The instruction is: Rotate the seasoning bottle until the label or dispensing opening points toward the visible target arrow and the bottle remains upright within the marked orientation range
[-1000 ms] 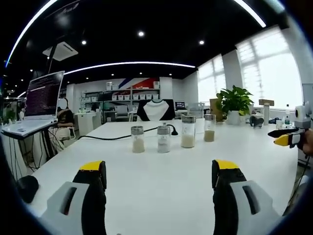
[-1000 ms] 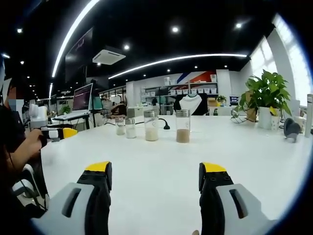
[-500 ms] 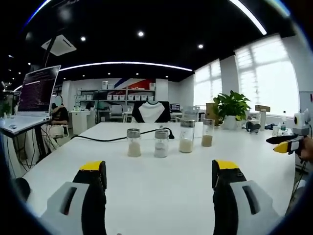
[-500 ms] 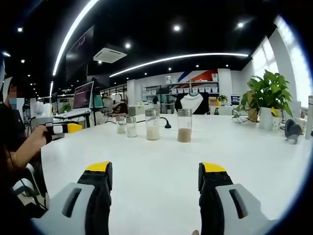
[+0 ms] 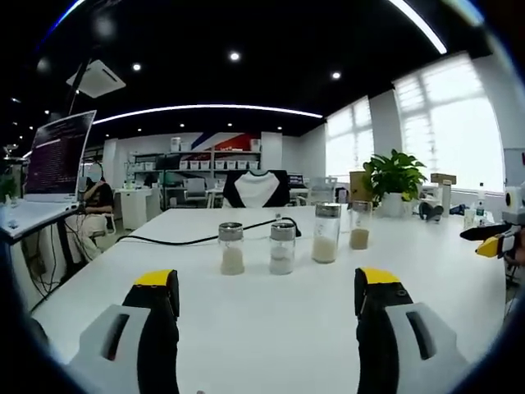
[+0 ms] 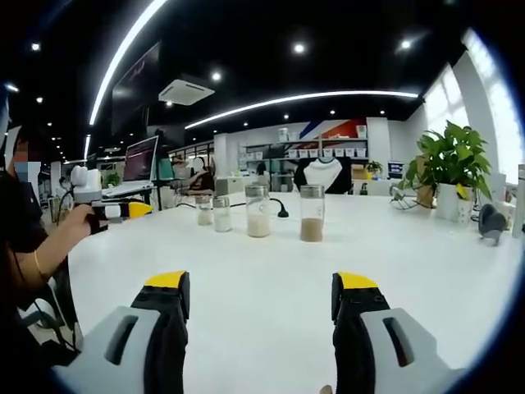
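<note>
A long white table (image 5: pixel 271 320) carries four clear glass seasoning jars with metal lids, standing upright in a row across its middle. In the left gripper view, from left to right: a short jar of pale powder (image 5: pixel 232 248), a short jar of white powder (image 5: pixel 281 248) just beside it, a taller jar of cream grains (image 5: pixel 326 233), then a taller jar of tan grains (image 5: pixel 359 225) farthest back. A black cable (image 5: pixel 189 240) runs on the table behind the short jars. A potted green plant (image 5: pixel 394 180) stands at the table's far right, and an open laptop (image 5: pixel 56 156) to the left.
</note>
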A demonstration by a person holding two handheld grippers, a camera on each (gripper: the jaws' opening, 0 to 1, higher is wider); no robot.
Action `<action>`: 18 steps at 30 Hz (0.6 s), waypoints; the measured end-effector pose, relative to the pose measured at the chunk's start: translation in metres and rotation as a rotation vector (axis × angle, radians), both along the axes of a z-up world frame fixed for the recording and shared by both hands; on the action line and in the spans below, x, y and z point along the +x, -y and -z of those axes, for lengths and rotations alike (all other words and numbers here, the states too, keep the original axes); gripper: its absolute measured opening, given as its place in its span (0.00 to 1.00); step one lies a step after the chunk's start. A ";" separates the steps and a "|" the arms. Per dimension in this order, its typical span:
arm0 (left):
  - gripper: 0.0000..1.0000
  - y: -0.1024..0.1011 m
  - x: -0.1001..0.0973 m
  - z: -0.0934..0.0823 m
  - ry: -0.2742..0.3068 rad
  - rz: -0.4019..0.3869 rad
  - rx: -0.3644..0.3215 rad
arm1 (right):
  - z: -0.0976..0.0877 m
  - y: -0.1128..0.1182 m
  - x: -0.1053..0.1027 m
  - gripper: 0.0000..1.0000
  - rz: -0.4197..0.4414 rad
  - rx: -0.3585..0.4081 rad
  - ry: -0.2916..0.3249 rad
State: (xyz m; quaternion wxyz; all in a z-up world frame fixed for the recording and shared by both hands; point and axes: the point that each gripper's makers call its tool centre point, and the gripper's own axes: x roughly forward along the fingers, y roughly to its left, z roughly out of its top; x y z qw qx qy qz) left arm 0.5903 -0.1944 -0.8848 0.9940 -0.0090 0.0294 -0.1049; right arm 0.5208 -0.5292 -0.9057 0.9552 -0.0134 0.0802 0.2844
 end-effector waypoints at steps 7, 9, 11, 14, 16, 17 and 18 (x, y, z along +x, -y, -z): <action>0.93 0.007 0.019 -0.012 0.019 0.021 0.048 | -0.001 0.000 -0.001 0.71 0.002 0.001 0.004; 0.92 0.001 0.025 -0.015 0.025 -0.006 0.087 | -0.002 0.003 -0.001 0.71 0.010 -0.003 0.009; 0.92 -0.002 0.032 -0.016 0.024 -0.013 0.091 | -0.003 0.005 -0.001 0.71 0.018 -0.013 0.014; 0.92 -0.007 0.040 -0.020 0.033 -0.017 0.085 | -0.004 0.007 -0.002 0.71 0.024 -0.014 0.017; 0.92 -0.008 0.045 -0.020 0.028 -0.018 0.103 | -0.003 0.007 -0.003 0.71 0.026 -0.012 0.014; 0.92 -0.008 0.047 -0.020 0.028 -0.016 0.106 | -0.002 0.008 -0.003 0.71 0.028 -0.013 0.012; 0.92 -0.008 0.050 -0.020 0.024 -0.011 0.108 | -0.002 0.008 -0.003 0.71 0.030 -0.014 0.011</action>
